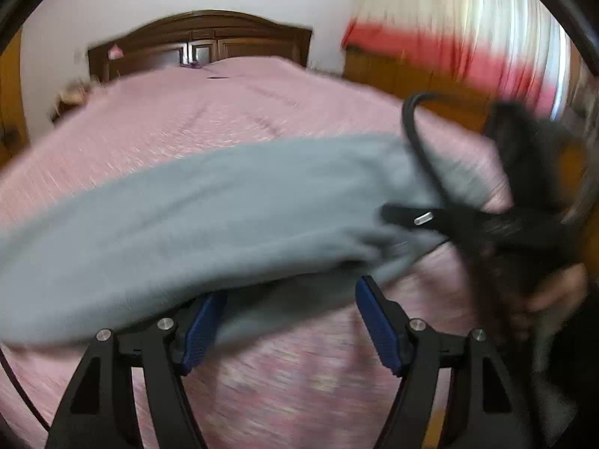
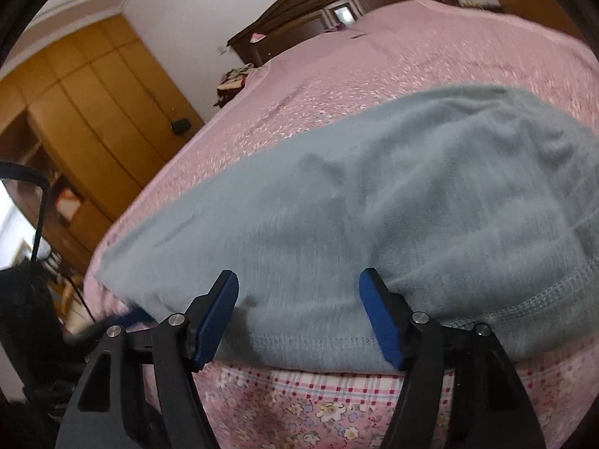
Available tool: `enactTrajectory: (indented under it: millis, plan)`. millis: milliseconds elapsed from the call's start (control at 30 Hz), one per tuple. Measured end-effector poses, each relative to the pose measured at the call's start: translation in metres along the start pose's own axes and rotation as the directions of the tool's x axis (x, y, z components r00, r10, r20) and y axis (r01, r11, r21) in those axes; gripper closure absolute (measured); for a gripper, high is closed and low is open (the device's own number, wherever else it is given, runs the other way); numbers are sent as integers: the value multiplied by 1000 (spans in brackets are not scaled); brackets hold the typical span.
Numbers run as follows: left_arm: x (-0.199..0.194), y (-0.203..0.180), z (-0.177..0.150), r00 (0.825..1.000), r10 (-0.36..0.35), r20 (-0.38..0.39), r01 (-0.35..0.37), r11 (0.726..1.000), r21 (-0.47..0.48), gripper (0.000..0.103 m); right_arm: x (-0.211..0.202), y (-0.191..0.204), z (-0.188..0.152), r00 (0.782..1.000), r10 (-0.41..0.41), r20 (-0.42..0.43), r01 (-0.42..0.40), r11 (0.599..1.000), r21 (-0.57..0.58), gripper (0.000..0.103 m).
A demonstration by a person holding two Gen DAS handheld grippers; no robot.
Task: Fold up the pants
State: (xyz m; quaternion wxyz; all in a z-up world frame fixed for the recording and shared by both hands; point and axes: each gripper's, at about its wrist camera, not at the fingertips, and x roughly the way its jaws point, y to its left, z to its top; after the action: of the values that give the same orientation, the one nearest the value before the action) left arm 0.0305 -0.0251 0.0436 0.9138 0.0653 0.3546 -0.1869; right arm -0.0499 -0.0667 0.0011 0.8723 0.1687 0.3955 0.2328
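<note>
On the pink bedspread (image 2: 374, 75) the grey pants (image 2: 393, 205) lie as a long band running crosswise, near the foot edge of the bed. Both frames are motion-blurred, so detail is limited.

Left gripper (image 1: 288, 321): jaws spread wide, blue pads either side of the pants' near edge. Fabric drapes over the left pad and partly hides it. Nothing pinched. Whether the pad actually touches the cloth is not clear.

Right gripper (image 2: 297, 321): jaws also spread, straddling the stitched hem (image 2: 310, 344) at the near edge. Hem sits between the pads but no clamp on it. Below it a floral-and-check sheet (image 2: 318, 404) shows at the bed edge.

In the left wrist view the right gripper shows as a dark blurred shape over the far right end of the pants, cable (image 1: 419, 142) looping above it; its jaw state can't be read from there.

Judgement: both tools sit at the near long edge, well apart along the garment, likely so each can take one point of that edge and carry it over evenly. Open stance suggests either pre-grasp or just after release; the frames don't say which. Next move probably needs both pads closing on the hem layer only, not the bedspread underneath. Risk: soft fleece-like cloth bunches, and grabbing a single layer would skew the fold.
</note>
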Motion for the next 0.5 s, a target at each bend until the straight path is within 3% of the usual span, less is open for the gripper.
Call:
enactTrajectory:
  millis: [33,133,200,300,500]
  plan:
    - [4,-2,2,1000,1,-11,-1,1000,26,28,0,1,0,1000,0,1,0,1000,0,32]
    - [15,-3,7,994,-93,-51,94,995,23,31,-4,-1,-1,1000,-1,6,1,1000,3,30]
    - [11,-5,8,985,-169,-28,168,986,-14,57,0,-3,2,1000,-5,13,5,1000,10,30]
    - [13,-9,10,955,-296,-28,290,947,-136,72,1,-2,5,1000,-5,18,5,1000,15,30]
    - [9,-7,1,967,-255,1,250,944,-215,91,1,-3,7,1000,4,17,-4,1000,17,30]
